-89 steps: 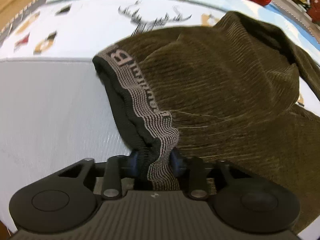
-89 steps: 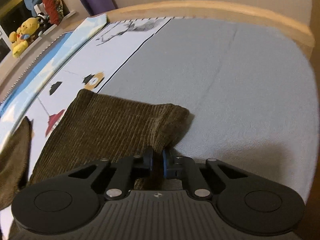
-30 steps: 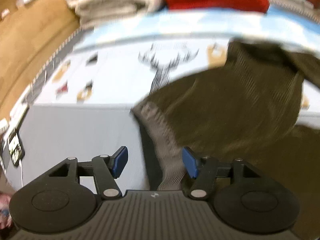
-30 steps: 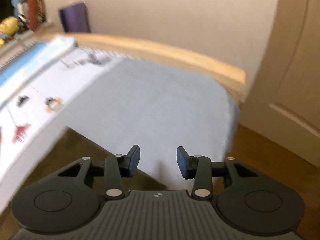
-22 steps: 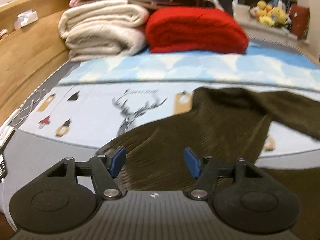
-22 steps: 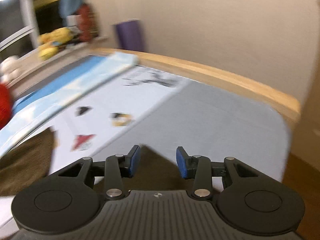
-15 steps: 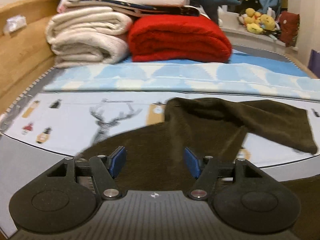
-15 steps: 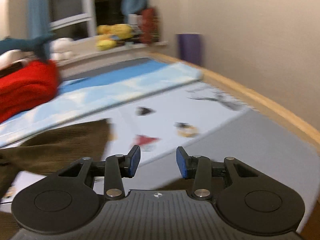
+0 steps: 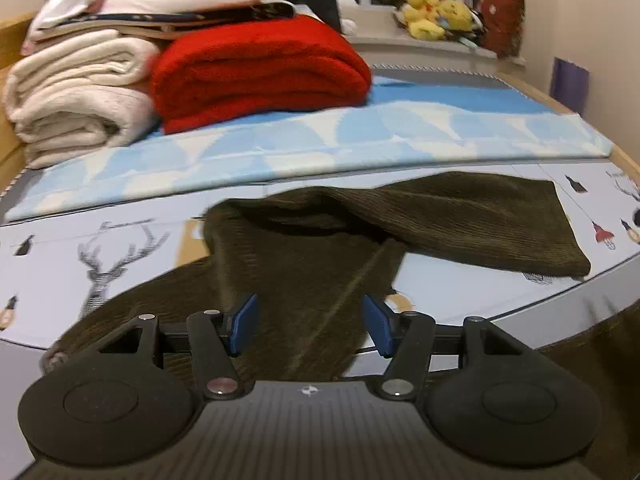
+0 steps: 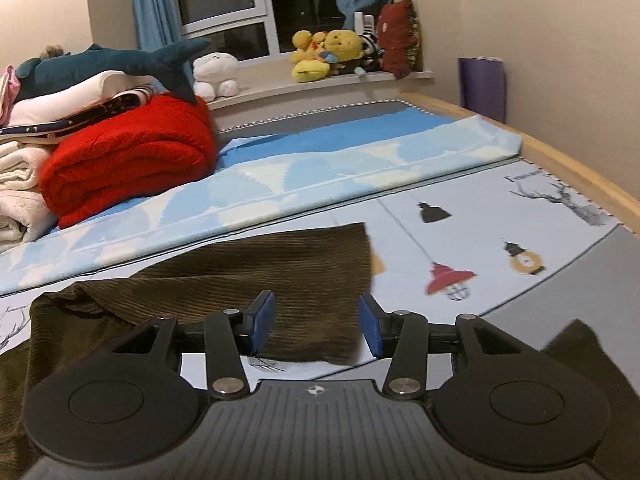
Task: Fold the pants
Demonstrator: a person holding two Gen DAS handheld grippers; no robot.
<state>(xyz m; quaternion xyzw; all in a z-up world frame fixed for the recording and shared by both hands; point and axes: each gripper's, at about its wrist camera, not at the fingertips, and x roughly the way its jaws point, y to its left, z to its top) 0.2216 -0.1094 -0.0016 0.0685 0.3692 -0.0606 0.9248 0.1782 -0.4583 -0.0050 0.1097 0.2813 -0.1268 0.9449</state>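
Dark olive corduroy pants point(image 9: 312, 264) lie spread on the bed. One leg point(image 9: 480, 216) stretches to the right and ends in a cuff. The same leg point(image 10: 256, 276) shows in the right wrist view. My left gripper point(image 9: 310, 324) is open and empty, hovering above the pants' middle. My right gripper point(image 10: 314, 320) is open and empty above the leg's cuff end. Another part of the pants point(image 10: 576, 356) lies at the lower right.
A folded red blanket point(image 9: 256, 68) and cream towels point(image 9: 76, 96) are stacked at the head of the bed. A blue patterned blanket point(image 9: 320, 140) crosses behind the pants. Plush toys point(image 10: 332, 56) sit on the windowsill. The wooden bed rail point(image 10: 560, 160) runs along the right.
Both grippers let go of the pants, opened and rose. Both views swung up from the near bed edge toward the head of the bed.
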